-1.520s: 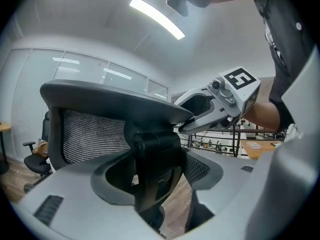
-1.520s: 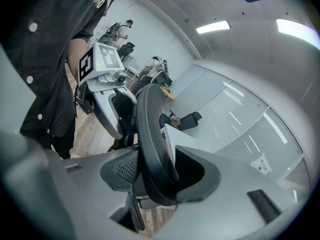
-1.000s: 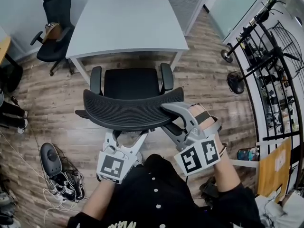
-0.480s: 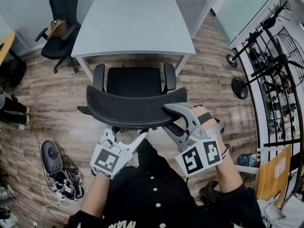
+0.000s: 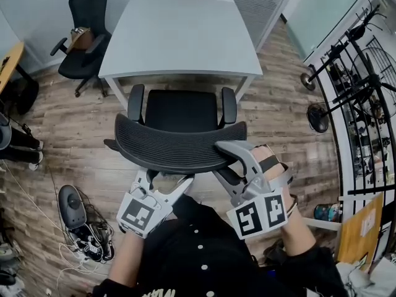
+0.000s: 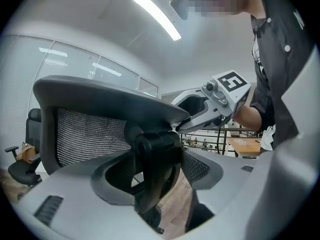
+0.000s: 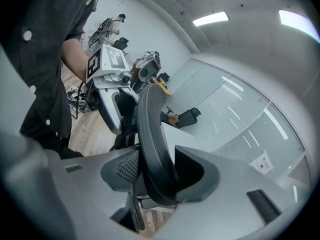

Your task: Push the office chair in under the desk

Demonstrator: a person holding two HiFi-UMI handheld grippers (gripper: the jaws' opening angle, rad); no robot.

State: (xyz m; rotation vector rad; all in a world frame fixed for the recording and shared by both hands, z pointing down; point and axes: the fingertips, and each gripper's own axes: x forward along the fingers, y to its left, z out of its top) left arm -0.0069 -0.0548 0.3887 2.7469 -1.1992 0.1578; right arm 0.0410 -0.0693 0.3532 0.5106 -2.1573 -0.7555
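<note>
Head view: office chair (image 5: 179,129) base hidden beneath seat (image 5: 180,109), mesh backrest (image 5: 176,150). Left gripper (image 5: 164,181) jaw tips out of sight under backrest. Desk (image 5: 179,36) far legs hidden beneath top.

Item: wood-plank floor (image 5: 74,141) beneath me. Standing on it: a white bench (image 5: 179,36), the black office chair (image 5: 179,144) close before its near edge, and a second black chair (image 5: 83,33) off the bench's far left corner. Lying at my left: a dark rounded device (image 5: 72,206) beside tangled cables (image 5: 93,243); at my right, a floor fan (image 5: 318,116).
</note>
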